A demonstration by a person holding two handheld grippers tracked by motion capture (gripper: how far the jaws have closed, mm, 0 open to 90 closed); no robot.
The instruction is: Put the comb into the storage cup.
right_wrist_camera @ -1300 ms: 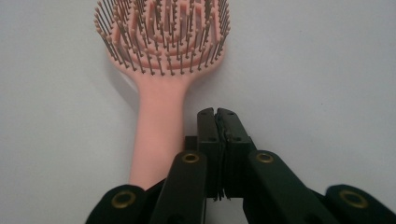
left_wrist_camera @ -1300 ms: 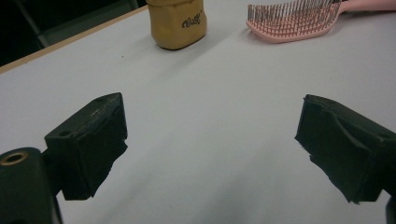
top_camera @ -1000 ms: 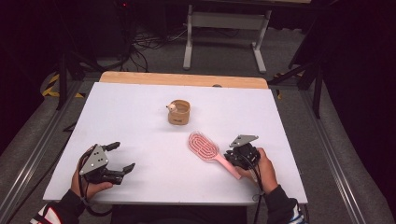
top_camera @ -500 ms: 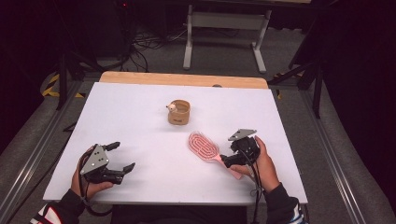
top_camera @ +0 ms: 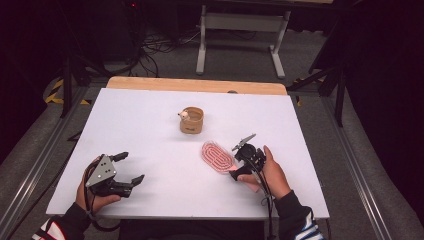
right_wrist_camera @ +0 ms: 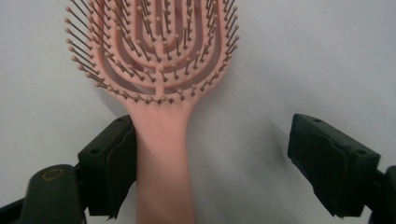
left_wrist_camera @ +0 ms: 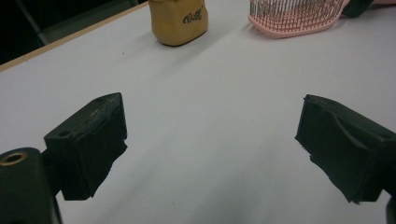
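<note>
Your right hand-held gripper has just been opening and now stands spread, with the pink hairbrush handle between its jaws — one jaw lies against the handle, the other stands well clear. You have the brush lying bristles-up on the white worktop, toward its near right. Your left hand-held gripper rests at the near left, jaws spread on nothing. Farther off — near the middle — stands a tan cup.
</note>
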